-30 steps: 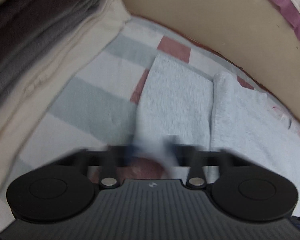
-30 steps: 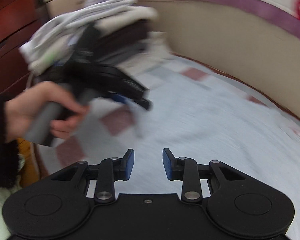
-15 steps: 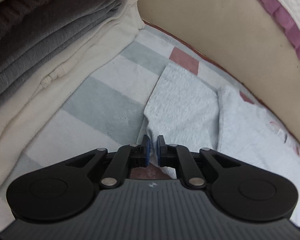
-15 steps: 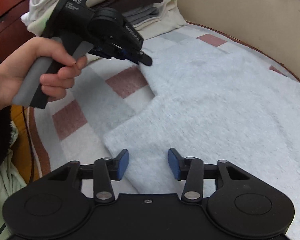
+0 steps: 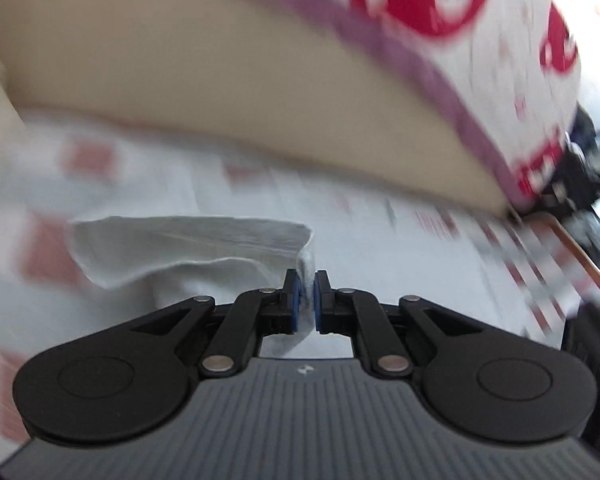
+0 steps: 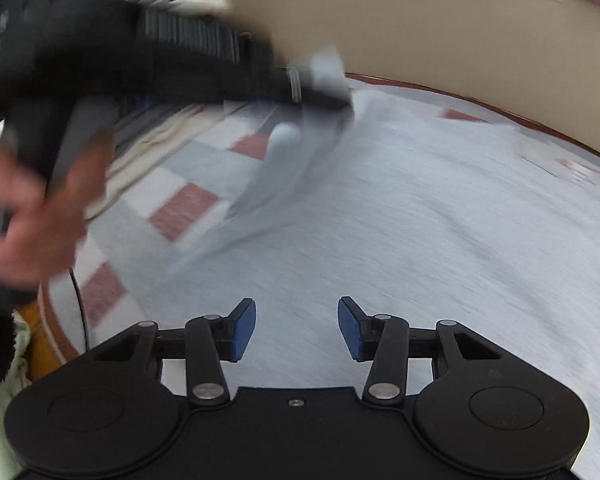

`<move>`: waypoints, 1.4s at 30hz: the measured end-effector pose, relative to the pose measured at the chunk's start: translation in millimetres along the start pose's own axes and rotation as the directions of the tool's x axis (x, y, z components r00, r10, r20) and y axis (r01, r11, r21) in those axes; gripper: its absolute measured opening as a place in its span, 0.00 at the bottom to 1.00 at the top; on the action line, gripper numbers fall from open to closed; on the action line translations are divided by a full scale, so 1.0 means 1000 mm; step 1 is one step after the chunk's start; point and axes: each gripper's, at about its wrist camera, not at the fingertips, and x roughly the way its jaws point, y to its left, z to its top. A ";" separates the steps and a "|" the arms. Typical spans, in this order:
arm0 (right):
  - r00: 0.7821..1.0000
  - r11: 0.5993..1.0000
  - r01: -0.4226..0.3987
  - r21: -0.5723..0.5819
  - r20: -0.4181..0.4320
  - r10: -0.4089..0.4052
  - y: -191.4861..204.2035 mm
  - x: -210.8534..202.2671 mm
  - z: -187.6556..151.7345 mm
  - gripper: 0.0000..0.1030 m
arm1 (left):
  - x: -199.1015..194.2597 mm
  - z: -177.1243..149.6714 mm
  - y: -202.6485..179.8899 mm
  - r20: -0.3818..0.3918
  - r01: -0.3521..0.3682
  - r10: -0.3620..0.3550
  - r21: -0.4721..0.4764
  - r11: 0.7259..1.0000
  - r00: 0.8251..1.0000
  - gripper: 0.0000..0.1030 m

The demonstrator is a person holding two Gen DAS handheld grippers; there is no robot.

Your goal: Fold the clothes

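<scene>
Checked bedding (image 6: 188,204) is lying beneath a pale grey garment (image 6: 440,216); the left gripper (image 5: 307,300) is pinching one corner of it, lifting that flap; the right gripper (image 6: 296,328) is hovering spread above the cloth, gripping nothing.

- The left gripper (image 5: 307,298), clamped on the pale blue garment (image 5: 188,248), has lifted its corner off the blanket (image 6: 180,208).
- The right gripper (image 6: 296,330) has widened its fingers above the cloth.
</scene>
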 end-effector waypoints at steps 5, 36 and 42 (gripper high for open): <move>0.992 0.994 0.108 -0.020 -0.062 -0.109 -0.027 -0.022 -0.007 0.50 | 0.030 -0.032 0.009 -0.181 -0.009 0.004 -0.026 1.000 0.983 0.08; 0.976 0.979 0.124 0.162 0.156 -0.150 -0.039 0.006 0.094 0.04 | -0.018 -0.041 0.057 -0.201 -0.064 0.079 0.083 0.995 0.976 0.43; 0.947 0.908 0.307 0.284 0.002 -0.321 -0.083 0.009 0.072 0.09 | -0.014 -0.039 0.053 -0.210 -0.084 0.104 0.105 0.991 0.972 0.43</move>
